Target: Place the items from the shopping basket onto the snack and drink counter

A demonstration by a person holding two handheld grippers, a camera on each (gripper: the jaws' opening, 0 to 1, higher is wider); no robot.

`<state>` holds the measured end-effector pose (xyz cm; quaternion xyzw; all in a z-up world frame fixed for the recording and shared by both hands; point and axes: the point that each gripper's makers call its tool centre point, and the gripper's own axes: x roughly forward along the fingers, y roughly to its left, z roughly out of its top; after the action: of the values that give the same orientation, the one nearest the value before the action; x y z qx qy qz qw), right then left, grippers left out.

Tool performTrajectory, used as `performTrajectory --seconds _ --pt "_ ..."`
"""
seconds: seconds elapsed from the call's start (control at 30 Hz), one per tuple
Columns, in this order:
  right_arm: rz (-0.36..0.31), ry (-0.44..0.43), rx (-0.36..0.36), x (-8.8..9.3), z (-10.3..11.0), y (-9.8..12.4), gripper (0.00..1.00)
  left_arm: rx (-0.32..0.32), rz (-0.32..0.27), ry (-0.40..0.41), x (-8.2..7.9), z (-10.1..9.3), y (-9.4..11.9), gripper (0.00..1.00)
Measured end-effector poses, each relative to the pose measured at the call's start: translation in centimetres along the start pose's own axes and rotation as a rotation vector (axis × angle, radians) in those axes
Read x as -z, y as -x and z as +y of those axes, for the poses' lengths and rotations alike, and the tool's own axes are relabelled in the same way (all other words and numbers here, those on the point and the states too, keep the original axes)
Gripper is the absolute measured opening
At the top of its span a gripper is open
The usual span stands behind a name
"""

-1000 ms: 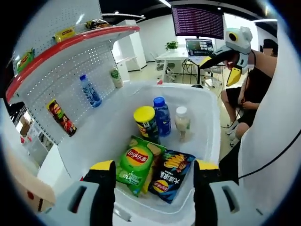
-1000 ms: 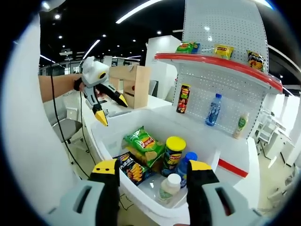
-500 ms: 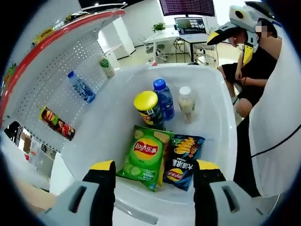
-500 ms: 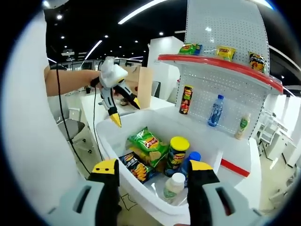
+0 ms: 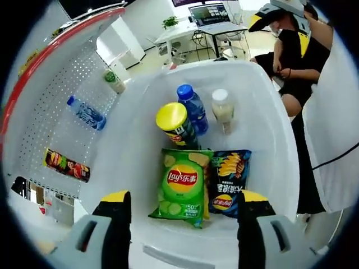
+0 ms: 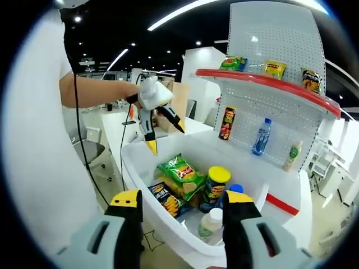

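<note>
The left gripper [image 5: 179, 204] hovers over the white basket [image 5: 263, 129], jaws apart and empty; the right gripper [image 6: 180, 203] is likewise apart, low at the basket's near rim. Inside lie a green chip bag [image 5: 182, 182] touching a dark chip bag [image 5: 227, 182]; beyond them a yellow-lidded can [image 5: 175, 124], blue bottle [image 5: 192, 107] and pale bottle [image 5: 223, 110]. The pegboard shelf [image 6: 269, 84] stands behind the basket.

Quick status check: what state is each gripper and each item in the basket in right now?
Left gripper: open, empty.
Right gripper: open, empty.
Basket: loaded.
Green chip bag: lying flat.
Dark chip bag: lying flat.
Chip can: upright, lid on.
Blue bottle: upright, capped.
White-capped bottle: upright, capped.
</note>
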<state>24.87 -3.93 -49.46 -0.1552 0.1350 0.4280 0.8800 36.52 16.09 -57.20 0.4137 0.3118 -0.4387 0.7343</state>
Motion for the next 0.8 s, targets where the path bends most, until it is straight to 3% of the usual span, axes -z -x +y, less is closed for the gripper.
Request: performTrajectory --seconds 0.07,0.2,0.3,0.4,0.53,0.8 --pt "-0.001 0.005 0.003 -0.2 -0.1 0.0 0.57 0.023 0.011 -0.002 0.1 -0.1 -0.6 0.77" --pt "-0.056 0.042 0.055 -1.7 -1.0 0.8 0.52 0.047 0.076 -0.088 0.6 0.0 -2.3 0.77" --pt "-0.071 0.032 0.057 -2.1 -1.2 1.0 0.53 0.076 0.084 -0.078 0.7 0.0 -3.6 0.79" --pt "-0.057 0.06 0.07 -2.0 -1.3 1.1 0.53 0.149 0.091 -0.068 1.0 -0.8 -4.9 0.84" --pt "-0.054 0.066 0.068 -1.8 -1.2 1.4 0.54 0.123 0.117 -0.112 1.3 0.2 -6.7 0.81" --pt "-0.017 0.047 0.051 -0.7 -1.1 1.5 0.6 0.154 0.182 -0.142 2.4 -0.1 -9.4 0.82"
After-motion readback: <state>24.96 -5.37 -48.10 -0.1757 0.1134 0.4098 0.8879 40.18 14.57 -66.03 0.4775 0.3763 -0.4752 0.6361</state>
